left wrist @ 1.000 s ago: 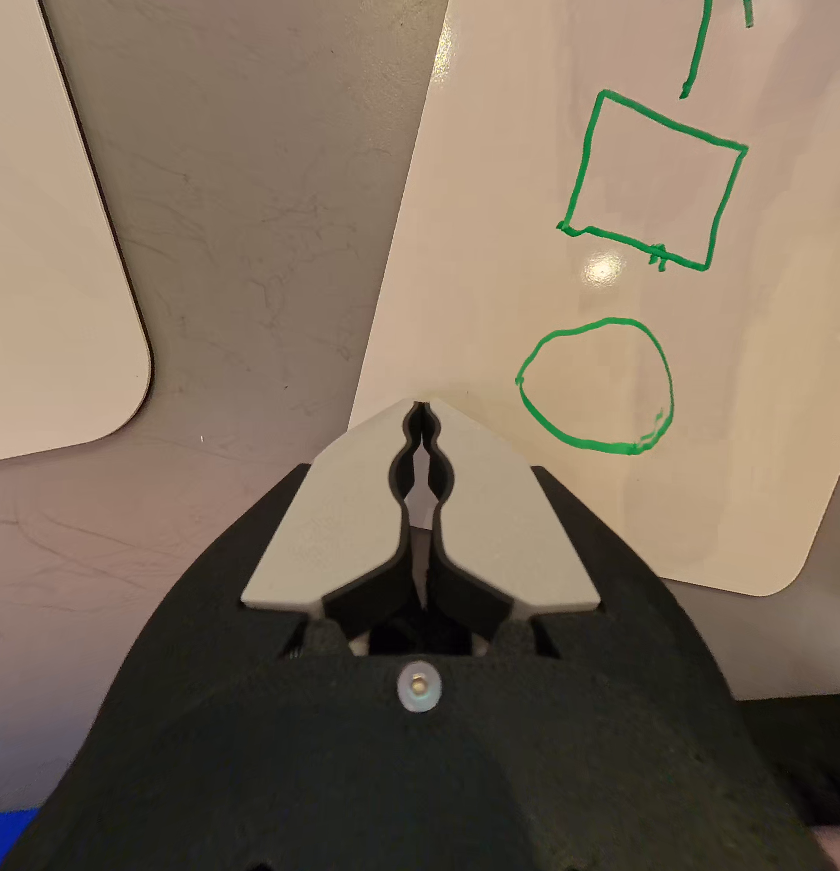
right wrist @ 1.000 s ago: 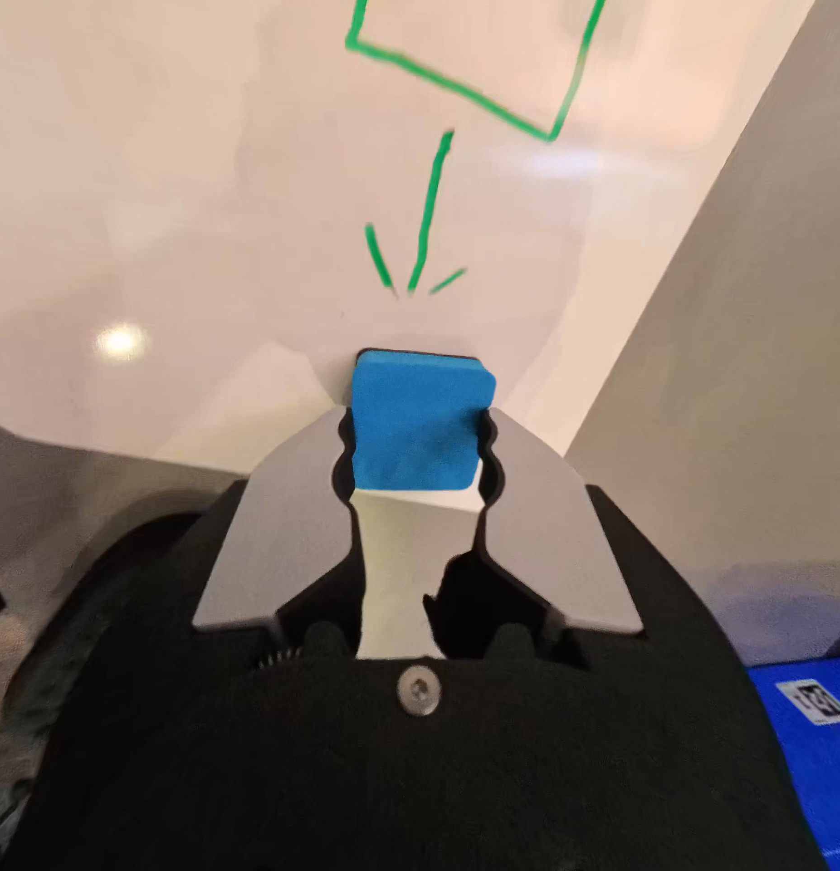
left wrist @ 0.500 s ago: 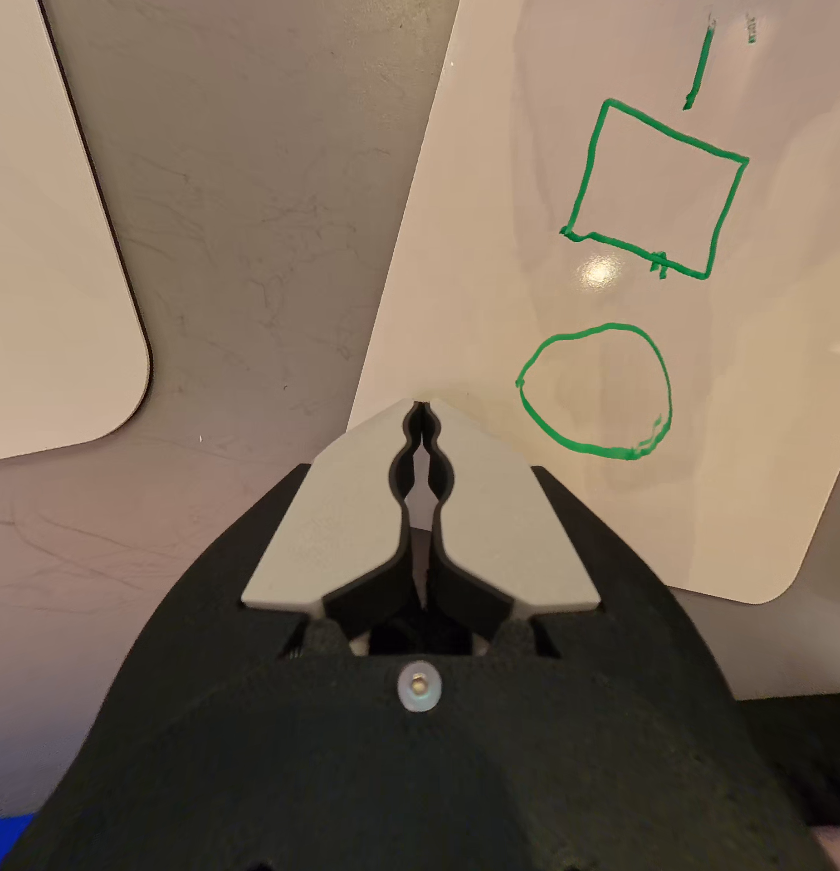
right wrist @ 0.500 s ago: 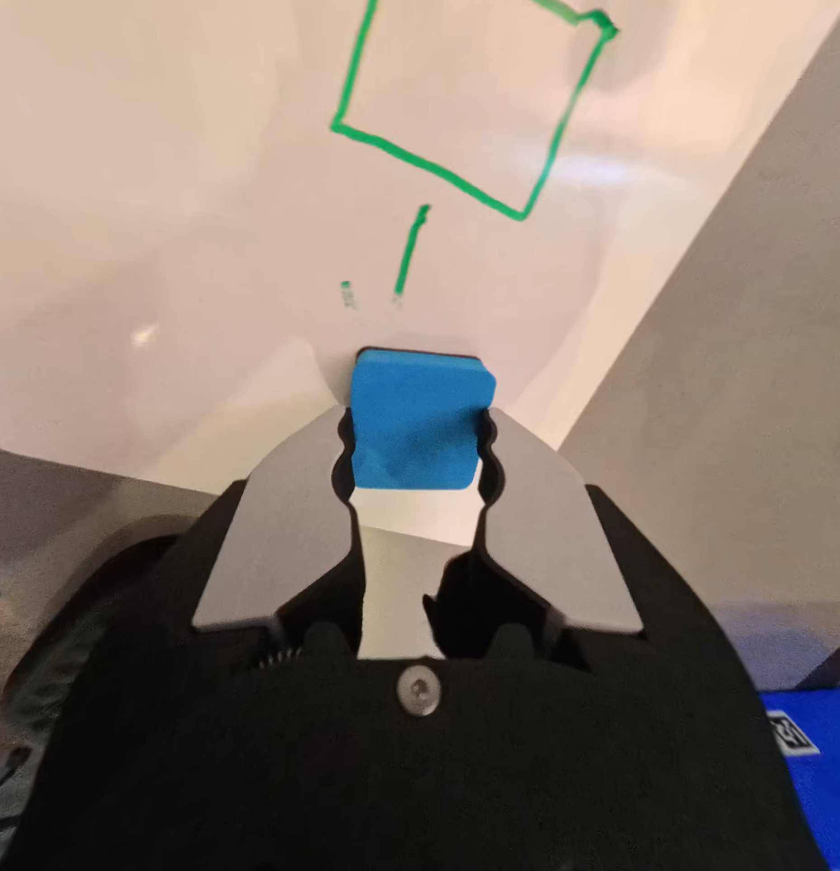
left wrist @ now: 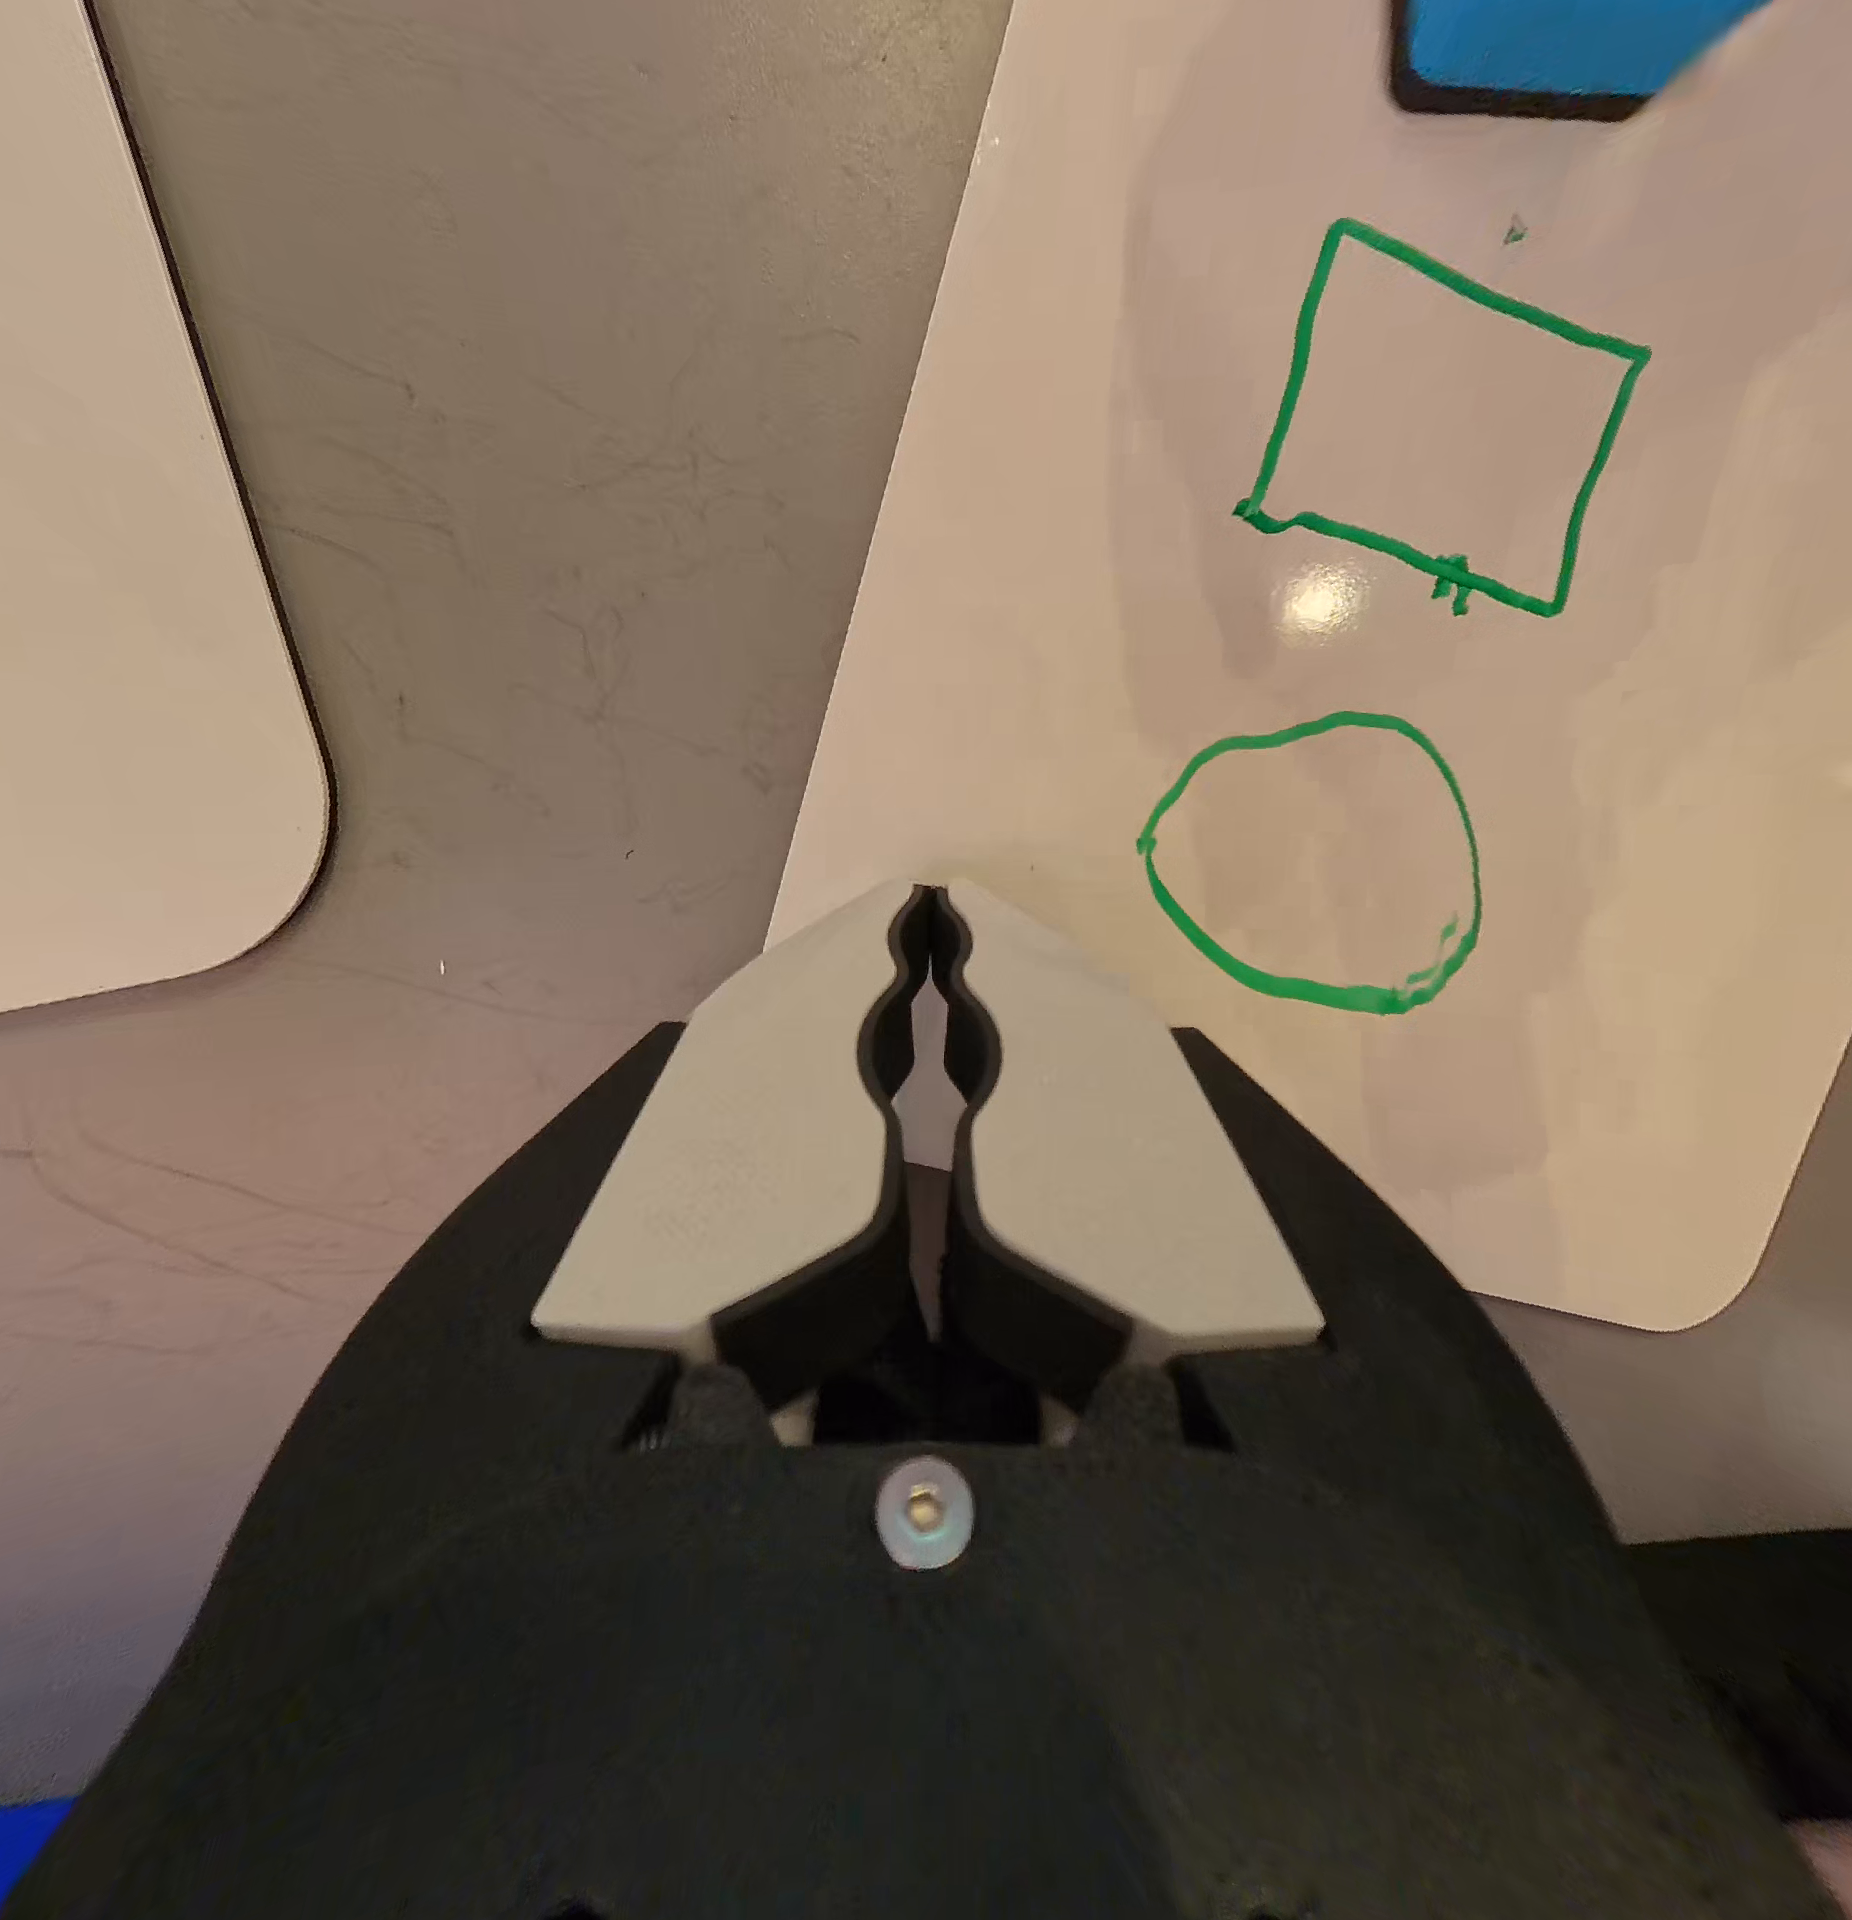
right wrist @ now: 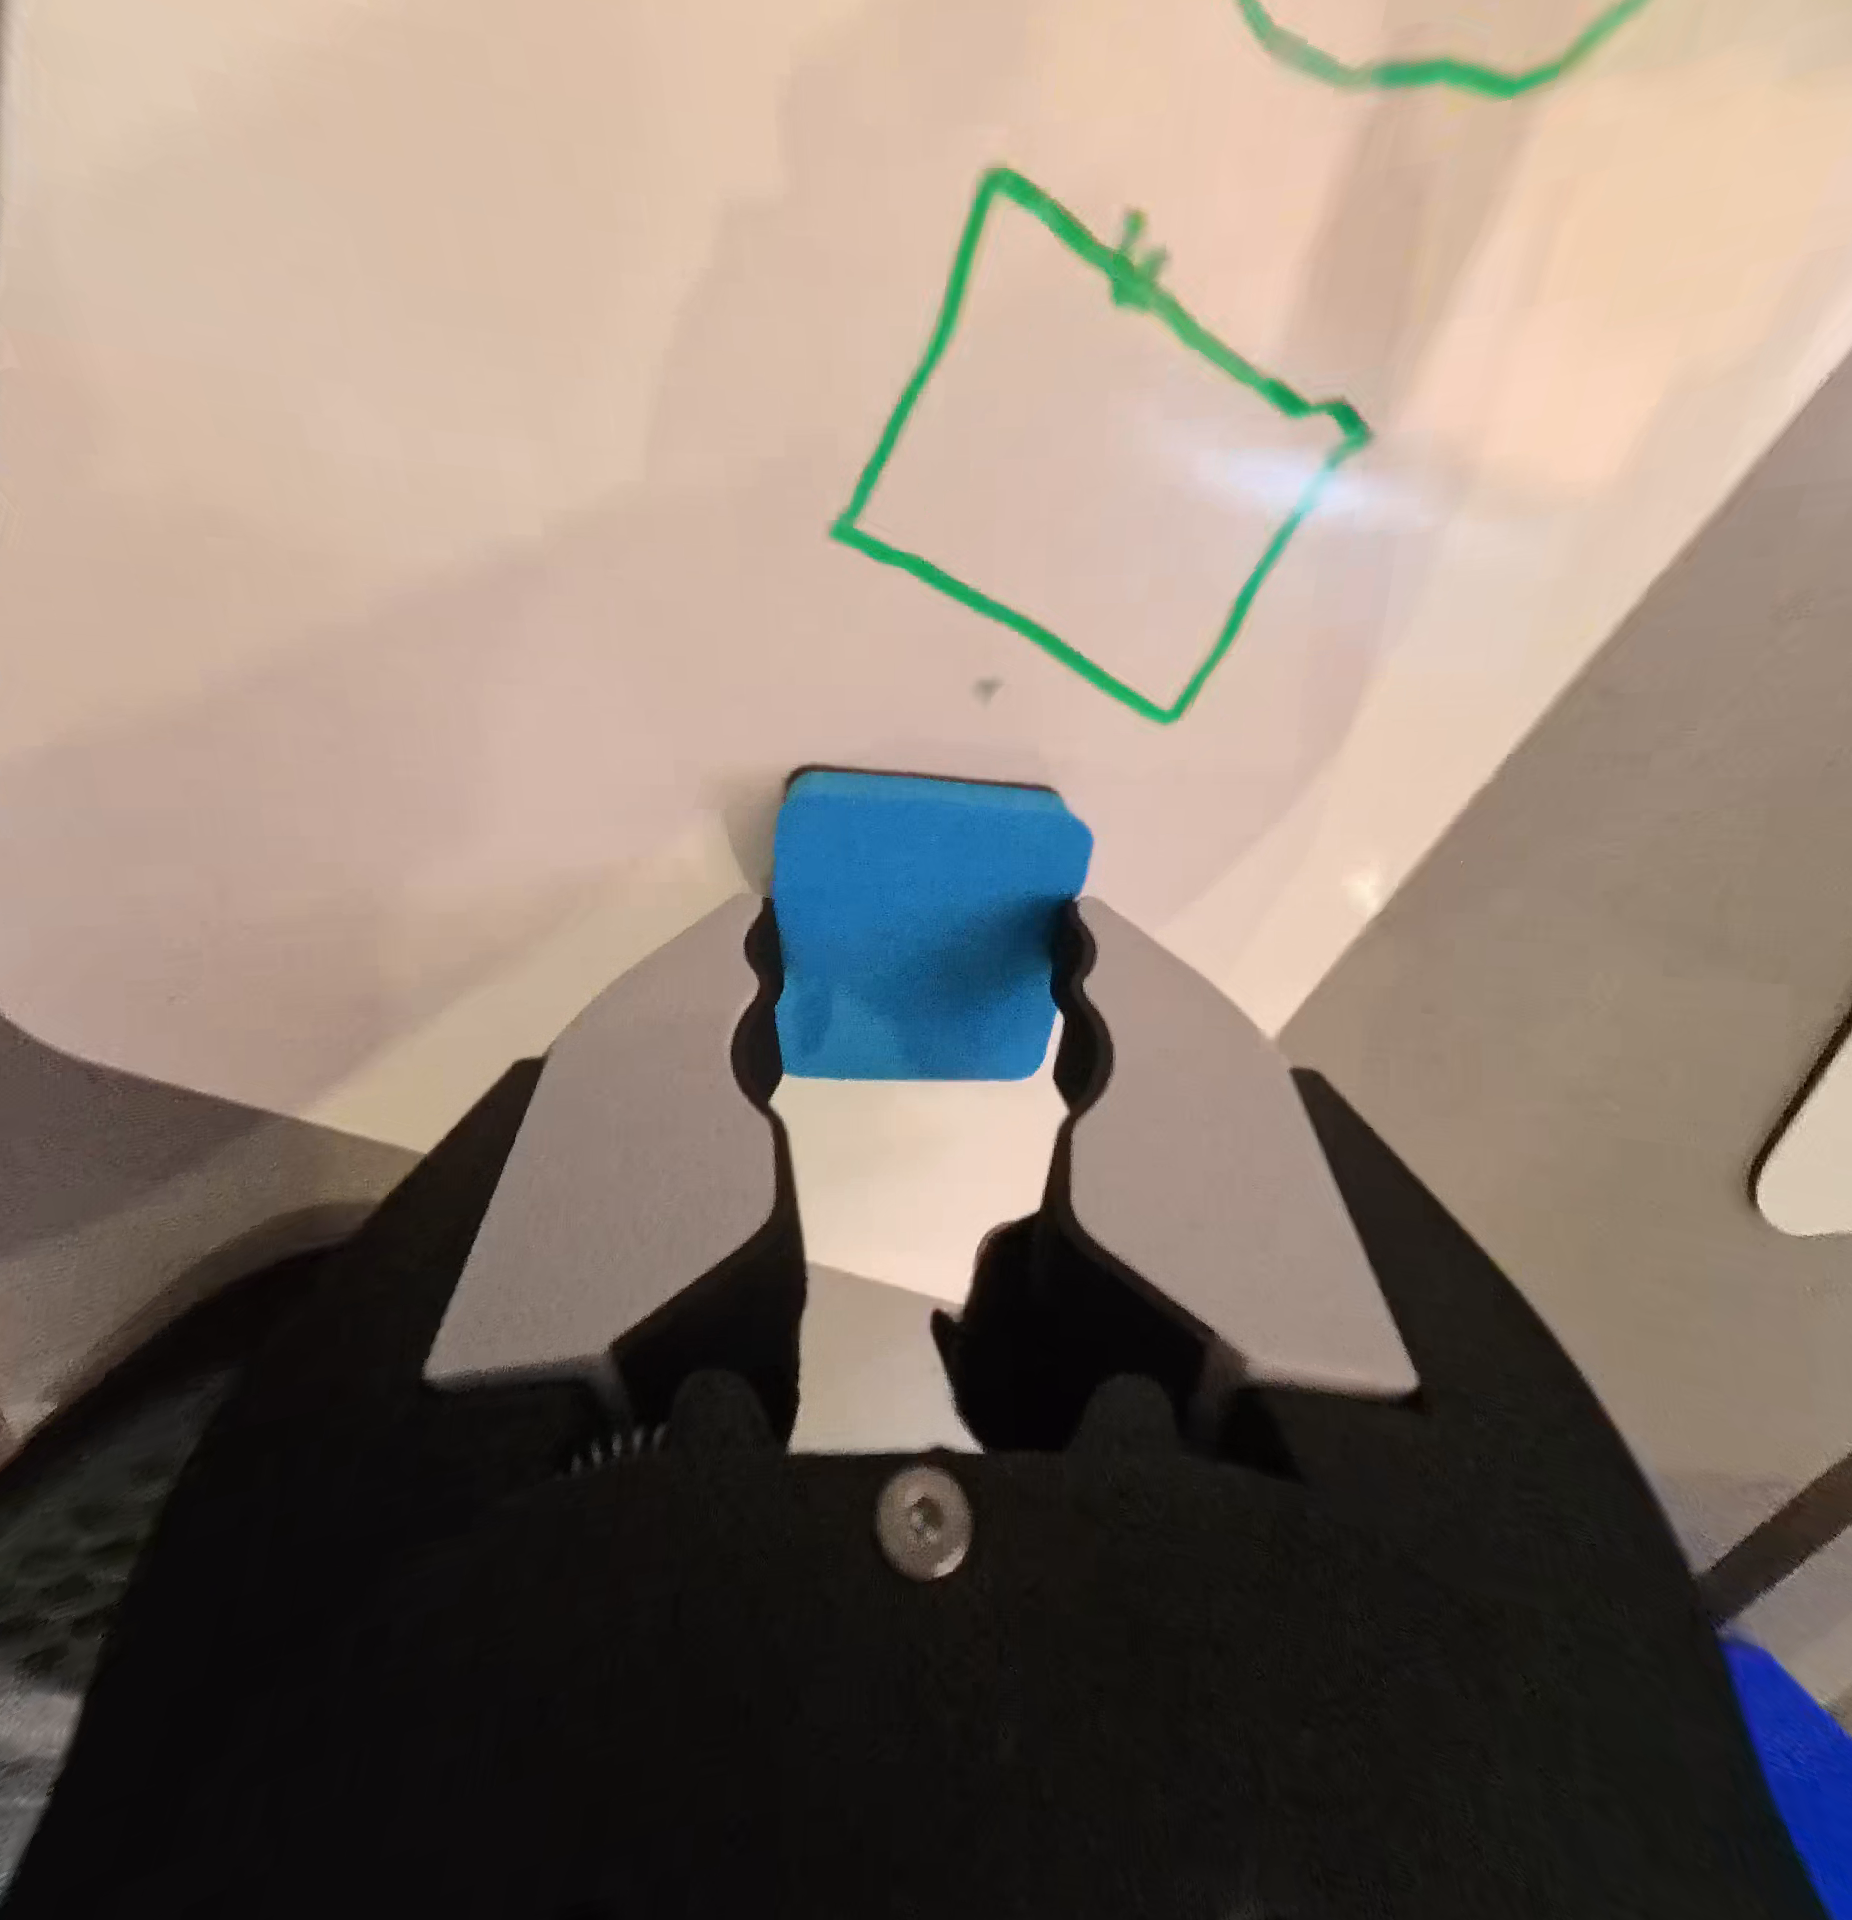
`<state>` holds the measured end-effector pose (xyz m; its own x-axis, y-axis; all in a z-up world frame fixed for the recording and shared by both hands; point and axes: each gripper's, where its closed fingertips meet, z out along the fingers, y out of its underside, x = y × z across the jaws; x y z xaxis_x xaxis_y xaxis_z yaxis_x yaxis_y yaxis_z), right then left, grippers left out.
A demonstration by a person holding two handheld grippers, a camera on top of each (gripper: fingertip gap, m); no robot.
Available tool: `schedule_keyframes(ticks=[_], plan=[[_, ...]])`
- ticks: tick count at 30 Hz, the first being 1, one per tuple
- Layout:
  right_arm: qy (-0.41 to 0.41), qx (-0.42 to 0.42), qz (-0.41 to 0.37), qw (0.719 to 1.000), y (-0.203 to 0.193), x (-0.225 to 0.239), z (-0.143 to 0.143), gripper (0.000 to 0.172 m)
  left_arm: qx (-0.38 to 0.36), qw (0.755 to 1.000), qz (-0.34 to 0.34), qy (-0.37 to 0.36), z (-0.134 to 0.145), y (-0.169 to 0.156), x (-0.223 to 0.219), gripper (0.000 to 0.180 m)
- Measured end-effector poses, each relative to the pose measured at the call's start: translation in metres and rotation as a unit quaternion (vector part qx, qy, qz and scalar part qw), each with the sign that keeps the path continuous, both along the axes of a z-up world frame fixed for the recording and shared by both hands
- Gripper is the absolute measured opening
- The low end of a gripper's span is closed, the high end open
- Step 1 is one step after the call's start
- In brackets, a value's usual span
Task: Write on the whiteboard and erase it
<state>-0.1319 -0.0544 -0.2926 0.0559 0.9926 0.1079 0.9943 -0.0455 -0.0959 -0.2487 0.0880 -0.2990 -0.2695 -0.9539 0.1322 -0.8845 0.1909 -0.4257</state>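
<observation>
The right gripper (right wrist: 917, 935) is clamped on a blue eraser (right wrist: 922, 925) — both dark pads press its 2 sides; the eraser's black felt edge shows along its far side, against the whiteboard (right wrist: 382, 468); just ahead of the eraser and slightly to its right sits a tiny dark speck of ink (right wrist: 989, 688); farther ahead and to the right is a green square (right wrist: 1098, 457), and beyond that, at the top edge of the view, the lower arc of a green circle (right wrist: 1421, 68).

The left gripper (left wrist: 932, 904) is closed with nothing between its fingertips — the pads meet at the tip, over the near left corner of the same whiteboard (left wrist: 1005, 520); to its right lies the green circle (left wrist: 1311, 862), and ahead of that the green square (left wrist: 1441, 416); the blue eraser (left wrist: 1545, 47) shows at the far top edge. To the left of this gripper, across a strip of grey bench (left wrist: 537, 520), lies a 2nd white board (left wrist: 101, 623) with a rounded corner.
</observation>
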Motion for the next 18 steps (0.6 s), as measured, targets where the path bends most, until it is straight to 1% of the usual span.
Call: schedule_keyframes(ticks=[1, 2, 4, 5, 7, 9, 11, 13, 15, 17, 18], plan=[[-0.005, 0.006, -0.018, 1.000, 0.009, 0.004, 0.000, 0.052, 0.000, 1.000, 0.000, 0.000, 0.000, 0.000, 0.000, 0.001], [-0.006, 0.011, -0.018, 1.000, 0.014, -0.001, 0.000, 0.052, -0.001, 1.000, 0.000, 0.000, 0.000, 0.000, 0.000, 0.001], [0.003, 0.017, 0.012, 1.000, 0.014, -0.023, 0.000, 0.052, -0.001, 1.000, 0.000, 0.000, 0.000, 0.000, 0.000, 0.001], [0.002, 0.015, 0.024, 1.000, 0.009, -0.026, 0.000, 0.052, 0.000, 1.000, 0.000, 0.000, 0.000, 0.000, 0.000, 0.001], [0.000, -0.001, 0.022, 1.000, 0.001, -0.014, 0.000, 0.052, -0.001, 1.000, 0.000, -0.001, 0.000, 0.000, 0.000, 0.001], [-0.008, 0.007, -0.006, 1.000, 0.015, -0.005, 0.000, 0.052, -0.003, 1.000, 0.000, -0.001, 0.000, 0.000, 0.000, 0.001], [-0.003, 0.017, 0.002, 1.000, 0.024, -0.021, 0.000, 0.052, -0.003, 1.000, 0.001, -0.001, 0.000, 0.000, 0.000, 0.001], [0.009, 0.014, 0.028, 0.999, 0.015, -0.036, 0.000, 0.052, -0.002, 1.000, 0.001, -0.001, 0.000, 0.000, 0.000, 0.001], [0.004, 0.001, 0.027, 1.000, 0.009, -0.025, 0.000, 0.052, -0.003, 1.000, 0.001, -0.001, 0.000, 0.000, 0.000, 0.001], [0.003, 0.009, -0.005, 1.000, 0.027, -0.017, -0.001, 0.052, -0.003, 1.000, 0.001, -0.001, 0.000, 0.000, 0.000, 0.001], [0.003, 0.015, -0.006, 1.000, 0.035, -0.022, -0.001, 0.052, -0.003, 1.000, 0.001, -0.001, 0.000, 0.000, 0.000, 0.001]])
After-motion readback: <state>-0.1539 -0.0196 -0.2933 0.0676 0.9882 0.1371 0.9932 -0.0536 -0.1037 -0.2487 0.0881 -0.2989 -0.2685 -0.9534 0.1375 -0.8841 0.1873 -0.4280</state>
